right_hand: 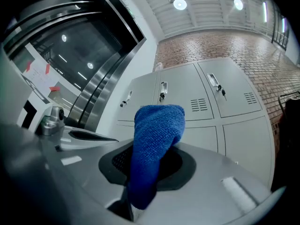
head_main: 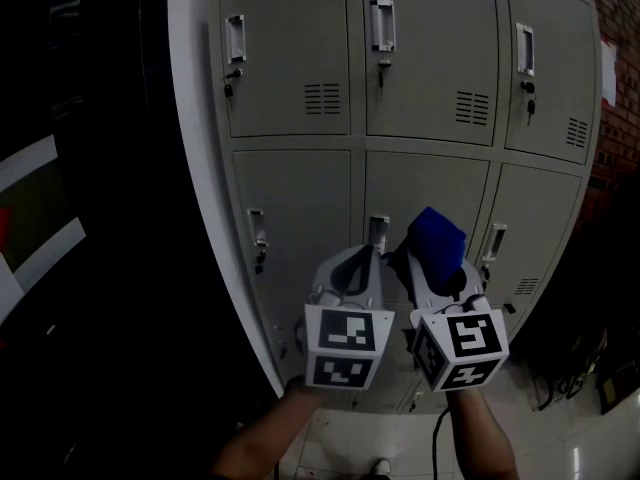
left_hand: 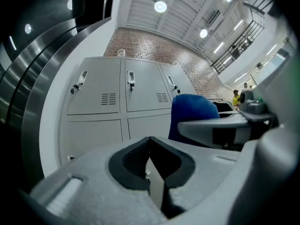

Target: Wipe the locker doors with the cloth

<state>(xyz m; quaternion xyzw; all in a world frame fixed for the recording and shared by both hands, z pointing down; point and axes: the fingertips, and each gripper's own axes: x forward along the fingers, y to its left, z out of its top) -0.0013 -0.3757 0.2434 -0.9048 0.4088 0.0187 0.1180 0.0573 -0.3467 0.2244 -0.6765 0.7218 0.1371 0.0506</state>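
right tongs point(head_main: 441, 280) are clamped on the blue cloth point(right_hand: 155, 142). a fat wad sticks out past the tips and the tail hangs down thru the gap, so the grip looks solid. left tongs point(left_hand: 151, 146) are pressed together w/ nothing between them, held just beside the right one at abt the same height, doing no work atm. the cloth is up in front of the locker doors point(head_main: 290, 58), roughly over the lower middle door point(head_main: 425, 183) in the head view. in the right gripper view the grey panels sit beyond the wad w/ a gap, so prob not touching yet, tho can't be 100% sure. step in hand imo is the approach, cloth gripped and lined up, no wiping contact made. task looks near its start, as none of the six doors visible shows a wet or streaked patch (light is dim, hard to judge). next move calls for pushing the right tongs fwd til the wad flattens on the door face, then sweeping across w/ steady pressure, keeping the hard tips off the metal so only fabric rubs. watch the handle point(head_main: 382, 23) and the key under it on each door, as the cloth could snag there. louvre vents point(head_main: 322, 98) need a lighter pass. left tongs prob just stay out of the way, or brace a door if it rattles.
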